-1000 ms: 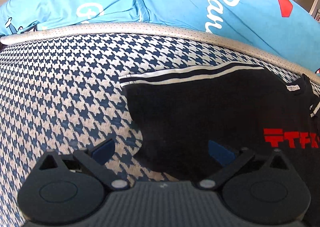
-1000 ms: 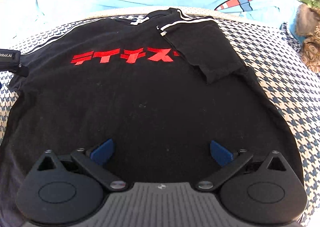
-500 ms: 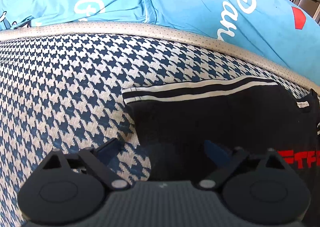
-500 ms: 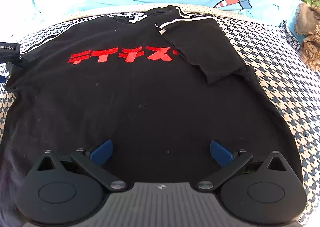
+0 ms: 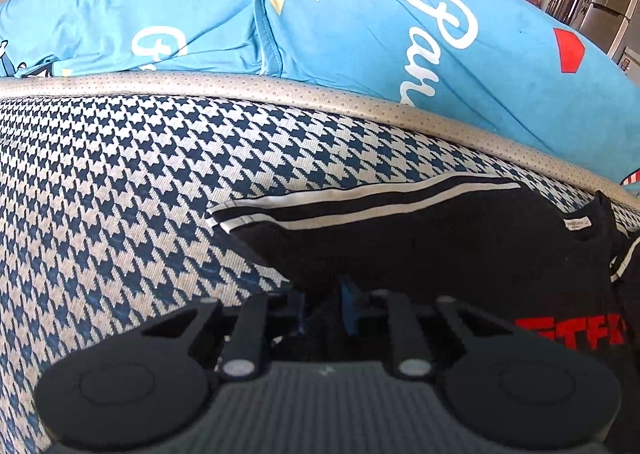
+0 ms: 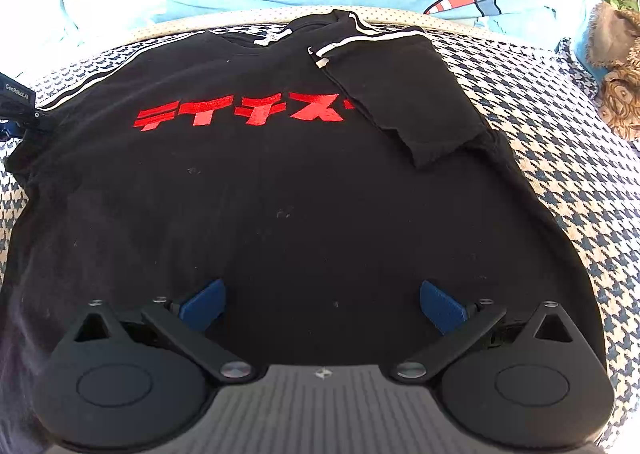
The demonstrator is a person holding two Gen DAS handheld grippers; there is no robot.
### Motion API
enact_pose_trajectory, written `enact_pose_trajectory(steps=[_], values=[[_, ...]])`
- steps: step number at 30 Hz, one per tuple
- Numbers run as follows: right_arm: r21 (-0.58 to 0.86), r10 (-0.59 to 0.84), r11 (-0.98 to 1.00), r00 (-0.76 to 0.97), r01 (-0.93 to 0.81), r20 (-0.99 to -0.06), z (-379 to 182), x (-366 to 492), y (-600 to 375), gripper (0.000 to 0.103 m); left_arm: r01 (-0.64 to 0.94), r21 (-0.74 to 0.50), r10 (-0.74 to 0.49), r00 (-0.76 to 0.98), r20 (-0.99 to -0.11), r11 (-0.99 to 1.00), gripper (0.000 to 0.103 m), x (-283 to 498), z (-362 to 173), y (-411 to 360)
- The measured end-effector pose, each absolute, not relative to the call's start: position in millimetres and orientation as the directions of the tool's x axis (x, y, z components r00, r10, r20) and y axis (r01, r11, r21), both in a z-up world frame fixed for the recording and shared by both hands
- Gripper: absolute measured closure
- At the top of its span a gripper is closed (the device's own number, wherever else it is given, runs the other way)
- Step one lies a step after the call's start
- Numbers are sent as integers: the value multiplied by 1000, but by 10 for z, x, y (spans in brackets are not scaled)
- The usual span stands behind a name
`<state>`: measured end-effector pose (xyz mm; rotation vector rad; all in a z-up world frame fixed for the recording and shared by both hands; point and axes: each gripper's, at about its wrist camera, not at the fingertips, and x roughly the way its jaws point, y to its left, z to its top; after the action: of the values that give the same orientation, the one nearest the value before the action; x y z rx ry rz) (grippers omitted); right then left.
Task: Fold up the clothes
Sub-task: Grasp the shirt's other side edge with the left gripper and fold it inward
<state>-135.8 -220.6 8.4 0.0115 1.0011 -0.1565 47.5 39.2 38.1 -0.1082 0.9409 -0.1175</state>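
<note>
A black T-shirt with red lettering lies flat, front up, on a houndstooth cover. Its right sleeve, edged with white stripes, is folded inward over the chest. The left sleeve lies out to the side, and its lower edge is bunched between the blue pads of my left gripper, which is shut on it. That gripper's housing shows at the far left of the right wrist view. My right gripper hovers open over the shirt's lower part, with nothing between its pads.
The blue-and-white houndstooth cover spreads around the shirt, bordered at the back by a beige dotted band. Light-blue printed pillows rise behind it. A plant and a brown furry object sit at the far right.
My left gripper went from wide open to shut on the lower edge of the left sleeve, and the cloth now bunches up there. The right gripper has stayed still and open.
</note>
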Motion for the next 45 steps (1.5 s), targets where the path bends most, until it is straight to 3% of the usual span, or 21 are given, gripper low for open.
enact_pose_trajectory(steps=[6,14,16,19,21,22,31,33,45], values=[[-62,-127,988,526,139,-841,88,-1357,-2207,0,137,-174,-221,620,-753,975,87,361,597,154],[-59,-124,988,525,140,-842,87,-1349,-2220,0,452,-238,-470,517,-715,859,85,15,660,-598],[-58,-123,989,526,139,-841,85,-1352,-2220,0,505,-246,-506,479,-717,827,80,-58,628,-697],[-58,-123,989,527,138,-841,85,-1354,-2220,0,558,-244,-538,454,-710,793,58,-163,621,-773],[-59,-124,989,526,138,-841,86,-1354,-2219,0,561,-243,-547,471,-692,791,30,-203,654,-750],[-59,-124,989,526,138,-842,86,-1353,-2219,0,557,-247,-552,484,-679,793,26,-212,681,-720],[-61,-125,988,525,139,-842,88,-1350,-2215,0,457,-235,-475,529,-703,858,24,-52,656,-558],[-61,-126,988,525,139,-842,86,-1345,-2213,0,433,-218,-445,536,-717,875,19,-26,630,-542],[-60,-124,989,526,137,-842,92,-1349,-2207,0,312,-150,-309,560,-768,938,17,107,469,-410]])
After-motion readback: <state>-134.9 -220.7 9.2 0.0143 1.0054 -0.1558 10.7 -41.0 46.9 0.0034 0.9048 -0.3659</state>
